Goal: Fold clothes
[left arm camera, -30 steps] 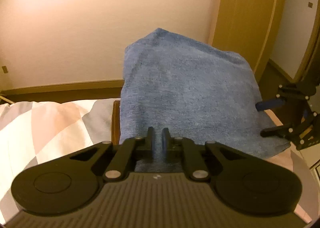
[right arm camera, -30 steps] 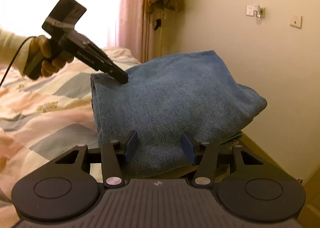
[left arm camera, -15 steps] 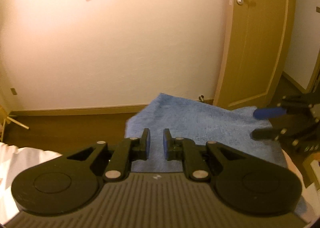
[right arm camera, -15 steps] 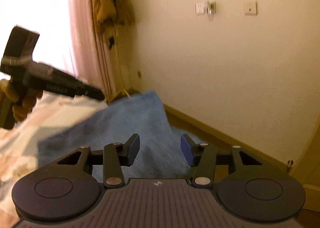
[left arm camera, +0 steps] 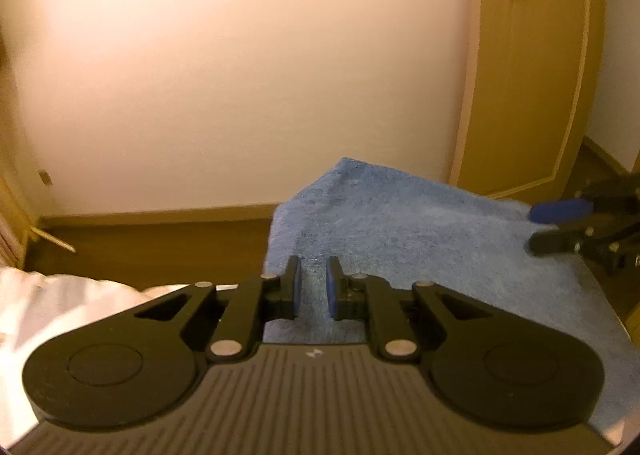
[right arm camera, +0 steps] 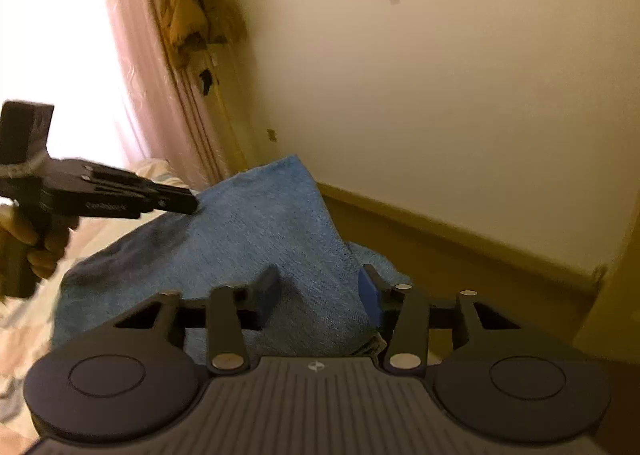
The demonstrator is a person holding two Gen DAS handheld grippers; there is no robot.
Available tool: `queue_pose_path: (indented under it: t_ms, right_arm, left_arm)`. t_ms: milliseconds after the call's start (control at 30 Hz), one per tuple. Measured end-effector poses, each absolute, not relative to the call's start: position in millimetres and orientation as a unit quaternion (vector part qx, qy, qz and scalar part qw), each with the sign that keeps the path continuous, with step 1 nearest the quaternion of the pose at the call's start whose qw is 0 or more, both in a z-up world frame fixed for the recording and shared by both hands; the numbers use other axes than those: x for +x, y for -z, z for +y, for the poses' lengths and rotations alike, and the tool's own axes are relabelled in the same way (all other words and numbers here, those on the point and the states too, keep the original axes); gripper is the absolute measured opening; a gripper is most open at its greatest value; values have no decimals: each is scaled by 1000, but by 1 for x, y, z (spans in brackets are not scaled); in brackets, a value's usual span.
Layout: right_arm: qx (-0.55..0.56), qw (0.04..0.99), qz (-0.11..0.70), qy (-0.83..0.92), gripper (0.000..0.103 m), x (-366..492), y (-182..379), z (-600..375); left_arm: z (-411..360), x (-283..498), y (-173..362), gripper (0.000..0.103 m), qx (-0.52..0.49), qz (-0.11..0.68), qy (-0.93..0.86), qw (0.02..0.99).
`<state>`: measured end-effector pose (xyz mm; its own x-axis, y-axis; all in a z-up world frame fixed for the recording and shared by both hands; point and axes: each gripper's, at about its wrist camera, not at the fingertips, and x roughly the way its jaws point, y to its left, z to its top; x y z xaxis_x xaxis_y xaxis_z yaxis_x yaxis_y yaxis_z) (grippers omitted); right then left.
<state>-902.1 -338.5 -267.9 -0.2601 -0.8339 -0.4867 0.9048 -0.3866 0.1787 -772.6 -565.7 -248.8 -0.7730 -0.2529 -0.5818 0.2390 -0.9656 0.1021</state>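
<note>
Garment: my blue denim piece (left arm camera: 420,239) lies ahead of both tongs, folded, over the bed edge (left arm camera: 60,295)
Left tongs (left arm camera: 311,291): nearly closed, narrow gap; whether cloth is pinched I cannot tell
Right tongs (right arm camera: 318,297): about half open, cloth between the jaws, pads not pressing
Axis: fold edge runs from my left tongs to my right
Nearer hand: both at the near hem, 1 at each end
</note>
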Motion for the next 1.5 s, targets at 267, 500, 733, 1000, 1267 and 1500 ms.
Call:
queue_pose_path:
  t_ms: [267, 500, 733, 1000, 1267, 1500]
  right_arm:
    - [205, 613, 127, 752, 47, -803, 251, -299]
    - [254, 593, 158, 747, 50, -797, 291, -304]
    - [288, 550, 144, 771, 61, -789, 252, -293]
    - [374, 498, 80, 778, 78, -785, 237, -252]
    - [388, 481, 91, 781, 89, -783, 202, -204]
    - [381, 497, 94, 774, 97, -768, 135, -168]
  left_arm:
    - [-539, -681, 243, 11, 302, 29, 937, 172]
    - [-534, -687, 280, 12, 325, 41, 922, 207]
    - [-492, -674, 233, 37, 345, 44, 900, 264]
    - [-432, -640, 218, 58, 370, 161, 849, 340]
    - [-362, -615, 190, 78, 400, 212, 794, 407]
    - [-312, -599, 133, 92, 394, 198, 785, 436]
